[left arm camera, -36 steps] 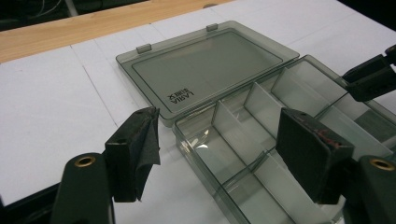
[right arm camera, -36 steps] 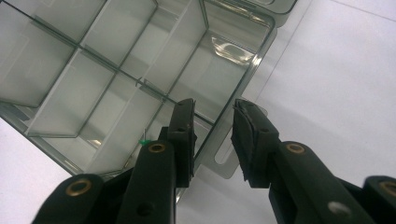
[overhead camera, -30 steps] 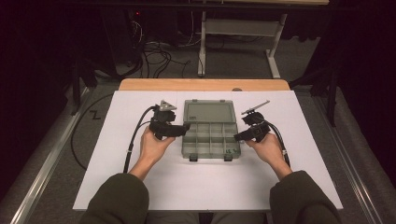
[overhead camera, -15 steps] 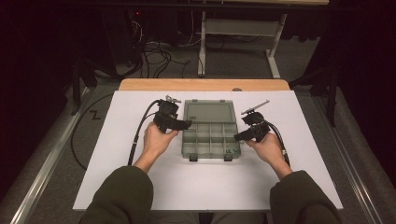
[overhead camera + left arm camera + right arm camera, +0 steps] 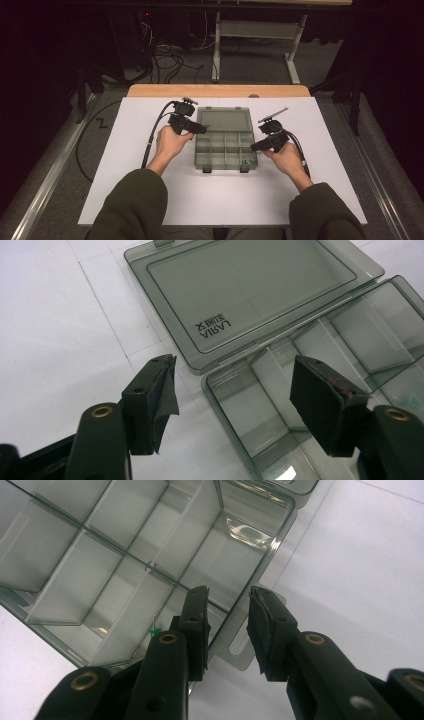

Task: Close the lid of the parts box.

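The left gripper (image 5: 230, 400) has its jaws spread wide with nothing between them, after closing in a little; in the left gripper view they straddle the hinge corner of the organiser box (image 5: 320, 345), above it. That view alone shows raised lettering on the flat lid (image 5: 240, 285). The right gripper (image 5: 227, 630) keeps its jaws a narrow gap apart, on either side of the box's clear wall; I cannot tell whether the pads touch it. A small green piece (image 5: 154, 631) sits in one compartment there. From the high view, the smoky, gridded box (image 5: 225, 145) lies open at frame centre on the white bench (image 5: 330, 165), with bare surface all round.
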A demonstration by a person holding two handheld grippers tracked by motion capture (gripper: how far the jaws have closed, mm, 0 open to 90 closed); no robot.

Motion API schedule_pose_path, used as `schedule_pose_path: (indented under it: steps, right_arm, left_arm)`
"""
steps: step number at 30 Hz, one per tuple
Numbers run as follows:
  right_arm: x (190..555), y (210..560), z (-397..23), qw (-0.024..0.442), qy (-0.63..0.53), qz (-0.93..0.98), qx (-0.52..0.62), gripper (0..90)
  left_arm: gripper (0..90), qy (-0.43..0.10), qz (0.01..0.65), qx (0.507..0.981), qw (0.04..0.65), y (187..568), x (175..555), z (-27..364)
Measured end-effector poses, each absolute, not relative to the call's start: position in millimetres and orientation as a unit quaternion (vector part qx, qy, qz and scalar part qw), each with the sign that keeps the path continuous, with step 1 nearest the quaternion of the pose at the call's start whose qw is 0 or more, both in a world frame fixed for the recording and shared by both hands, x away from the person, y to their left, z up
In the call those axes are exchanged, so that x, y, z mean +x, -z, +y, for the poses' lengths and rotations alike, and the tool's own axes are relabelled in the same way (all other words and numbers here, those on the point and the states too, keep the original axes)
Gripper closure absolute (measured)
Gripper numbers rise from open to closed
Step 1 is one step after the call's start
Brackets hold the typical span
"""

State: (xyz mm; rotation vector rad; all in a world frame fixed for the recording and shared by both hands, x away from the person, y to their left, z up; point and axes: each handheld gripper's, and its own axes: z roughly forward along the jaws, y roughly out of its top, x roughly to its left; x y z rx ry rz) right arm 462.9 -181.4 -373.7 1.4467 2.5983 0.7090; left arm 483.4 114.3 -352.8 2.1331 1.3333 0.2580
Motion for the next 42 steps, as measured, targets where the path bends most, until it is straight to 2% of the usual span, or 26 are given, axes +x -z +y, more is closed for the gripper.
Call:
schedule_pose_path:
  steps: [17,26,33,42]
  right_arm:
    - [463.6,373.6,-181.5,0.041,-0.23,0.851,0.47,71.9]
    - [463.7,373.5,-181.7,0.041,-0.23,0.852,0.469,72.0]
    - [463.8,373.4,-181.8,0.04,-0.23,0.852,0.469,72.0]
    - [464.1,373.3,-181.5,0.041,-0.228,0.853,0.468,72.1]
  left_arm:
    - [43.8,-0.053,0.523,0.8,0.29,349.5,515.1,112.9]
    - [46.3,-0.006,0.546,0.788,0.285,363.0,532.2,117.7]
    - [50.8,0.0,0.562,0.778,0.281,373.8,542.2,120.6]
    - [51.4,0.016,0.572,0.774,0.27,382.9,551.2,116.6]
